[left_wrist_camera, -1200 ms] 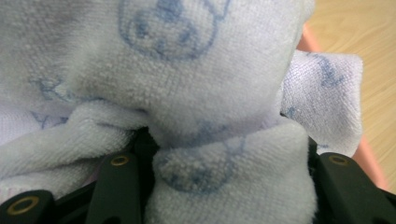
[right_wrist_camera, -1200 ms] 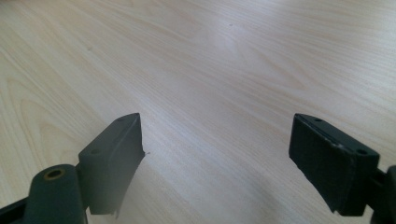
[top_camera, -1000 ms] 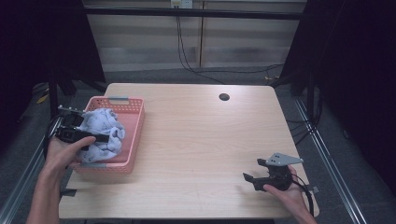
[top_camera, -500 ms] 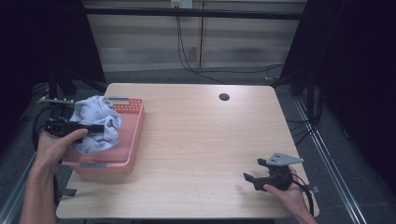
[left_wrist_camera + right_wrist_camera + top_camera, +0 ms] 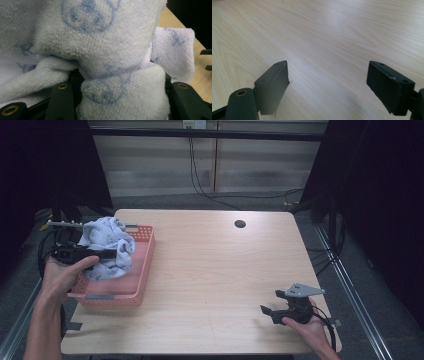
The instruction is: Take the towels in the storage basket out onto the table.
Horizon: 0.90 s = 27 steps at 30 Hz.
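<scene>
**A:** From the high view: what is on the light wooden desk (image 5: pixel 210 270)?

**B:** A pale blue terry towel with a darker blue print (image 5: pixel 107 247) is bunched up and held above the pink plastic mesh basket (image 5: pixel 142 270) at the desk's left edge. The left gripper (image 5: pixel 97 254) comes at it from the left, gripped by the person's left hand (image 5: pixel 62 275). At the near right corner the right gripper (image 5: pixel 272 312) sits low over bare wood in the right hand (image 5: pixel 305 327), a grey three-cornered plate on top. A round dark hole (image 5: pixel 240 224) marks the far side of the desk.

**A:** And the left gripper view?

**B:** Towel (image 5: pixel 100 50) up close, a thick fold wedged between the two black jaws, which are clamped on it part-way apart. The print shows small rounded blue figures; no lettering can be read. A strip of desk (image 5: pixel 200 62) shows at right.

**A:** The right gripper view?

**B:** Jaws standing wide apart with nothing between them, bare wood grain (image 5: pixel 332 37) below. No brand or label is legible on either tool.
</scene>
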Motion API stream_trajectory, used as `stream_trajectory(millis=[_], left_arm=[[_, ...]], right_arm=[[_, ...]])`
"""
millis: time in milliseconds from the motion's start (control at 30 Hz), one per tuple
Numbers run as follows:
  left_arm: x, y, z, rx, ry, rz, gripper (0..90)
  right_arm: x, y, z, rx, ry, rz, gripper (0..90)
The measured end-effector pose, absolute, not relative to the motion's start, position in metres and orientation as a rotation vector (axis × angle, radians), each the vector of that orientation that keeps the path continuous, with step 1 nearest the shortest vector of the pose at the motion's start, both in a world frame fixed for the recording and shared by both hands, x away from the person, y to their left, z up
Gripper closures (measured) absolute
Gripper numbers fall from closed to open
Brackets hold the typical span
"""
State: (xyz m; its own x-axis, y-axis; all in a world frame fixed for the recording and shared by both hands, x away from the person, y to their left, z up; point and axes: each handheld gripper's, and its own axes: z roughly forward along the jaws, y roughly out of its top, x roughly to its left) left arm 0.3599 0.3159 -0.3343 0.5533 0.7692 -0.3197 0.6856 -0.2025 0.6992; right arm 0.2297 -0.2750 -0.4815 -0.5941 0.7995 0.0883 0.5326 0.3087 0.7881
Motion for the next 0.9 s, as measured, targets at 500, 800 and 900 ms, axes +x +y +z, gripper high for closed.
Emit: stream_trajectory(millis=[500,800,900], left_arm=[[0.353,0.275,-0.311,1.974,1.074,0.143,45.1],[0.358,0.240,-0.298,2.007,1.002,0.143,45.0],[0.359,0.235,-0.297,2.003,0.985,0.136,44.9]], right_arm=[[0.230,-0.276,-0.481,1.204,2.255,1.173,17.7],[0.230,-0.276,-0.481,1.200,2.253,1.168,17.7],[0.230,-0.277,-0.481,1.196,2.252,1.170,17.7]])
